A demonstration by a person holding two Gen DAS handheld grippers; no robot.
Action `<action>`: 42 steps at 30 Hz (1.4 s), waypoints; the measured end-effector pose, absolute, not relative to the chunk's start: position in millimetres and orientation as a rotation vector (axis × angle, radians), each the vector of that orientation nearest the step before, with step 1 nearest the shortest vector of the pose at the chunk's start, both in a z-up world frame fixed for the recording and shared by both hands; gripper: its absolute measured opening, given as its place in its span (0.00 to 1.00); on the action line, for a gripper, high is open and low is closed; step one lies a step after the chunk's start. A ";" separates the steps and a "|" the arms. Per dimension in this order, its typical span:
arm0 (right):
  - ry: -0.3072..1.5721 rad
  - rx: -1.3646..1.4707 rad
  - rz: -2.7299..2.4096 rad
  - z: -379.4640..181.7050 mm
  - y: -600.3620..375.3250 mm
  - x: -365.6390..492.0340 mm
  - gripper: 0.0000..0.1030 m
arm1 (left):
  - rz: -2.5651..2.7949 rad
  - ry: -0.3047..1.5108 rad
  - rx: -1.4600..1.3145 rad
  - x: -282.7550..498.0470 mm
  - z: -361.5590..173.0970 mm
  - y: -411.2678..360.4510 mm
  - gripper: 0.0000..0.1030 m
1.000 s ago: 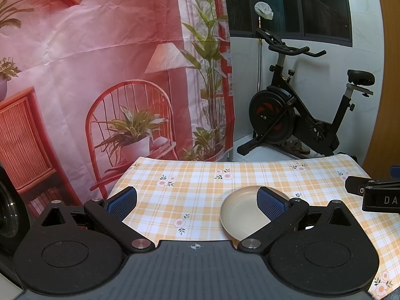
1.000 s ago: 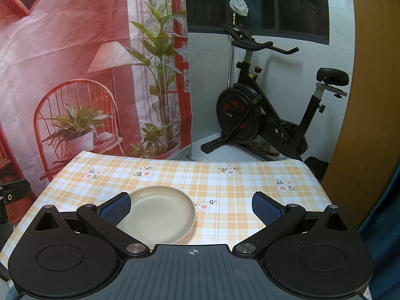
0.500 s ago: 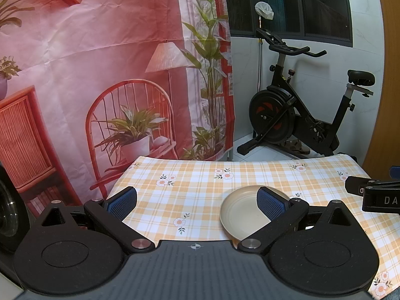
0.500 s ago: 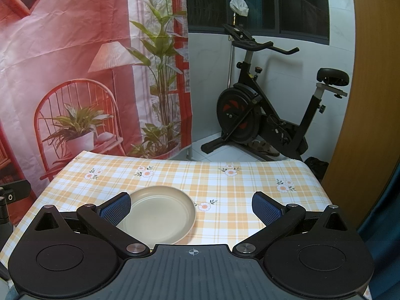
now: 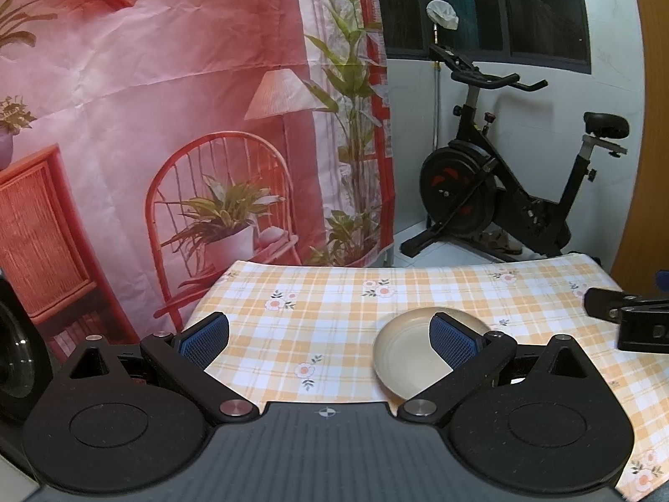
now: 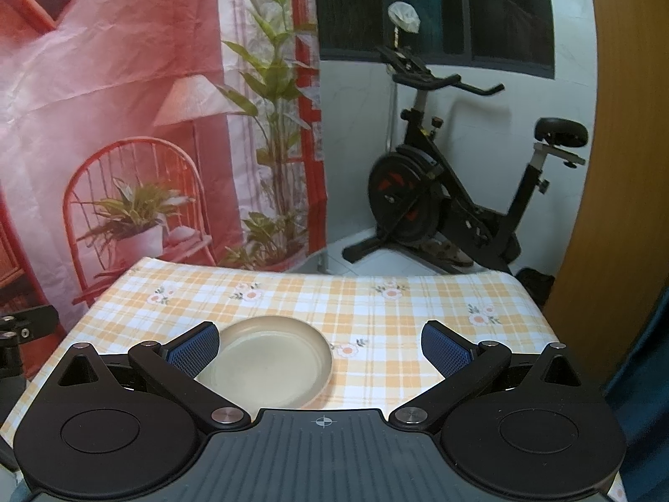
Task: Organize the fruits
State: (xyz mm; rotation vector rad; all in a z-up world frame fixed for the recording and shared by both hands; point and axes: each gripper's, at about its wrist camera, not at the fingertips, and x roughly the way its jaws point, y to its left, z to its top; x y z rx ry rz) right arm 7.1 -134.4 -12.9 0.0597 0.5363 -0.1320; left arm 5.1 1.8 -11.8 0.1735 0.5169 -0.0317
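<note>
Behind the bench (image 6: 376,305) hangs a printed pink backdrop (image 5: 125,83), with an exercise bike (image 6: 451,205) on the tiled floor beyond the far edge. On the checked tablecloth sits one beige plate (image 6: 271,359), empty, near the front edge. No fruit shows in either view, so the sorting seems not yet begun. The left gripper (image 5: 328,336) and right gripper (image 6: 320,347) hover with jaws wide apart, holding nothing.

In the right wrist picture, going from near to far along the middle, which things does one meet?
The open right gripper with blue pads, then the round beige plate, then the orange checked tablecloth with flowers, then the black exercise bike on the floor, then the dark window.
</note>
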 end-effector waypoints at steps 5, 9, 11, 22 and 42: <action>0.500 0.053 -0.101 -29.1 -142.5 8.1 1.00 | 0.020 0.504 0.165 12.0 -18.3 11.5 1.00; 0.479 0.056 -0.111 -45.9 -152.0 12.1 1.00 | 0.020 0.510 0.170 19.7 -29.5 17.7 1.00; 0.461 0.041 -0.119 -57.4 -156.0 12.6 1.00 | 0.015 0.530 0.178 24.3 -37.0 19.0 1.00; 0.497 0.031 -0.153 -110.9 -165.5 22.7 1.00 | -0.061 0.621 0.067 41.4 -78.7 41.5 0.87; 0.602 0.061 -0.052 -165.9 -173.6 41.8 1.00 | -0.169 0.551 -0.077 57.6 -118.4 36.8 0.73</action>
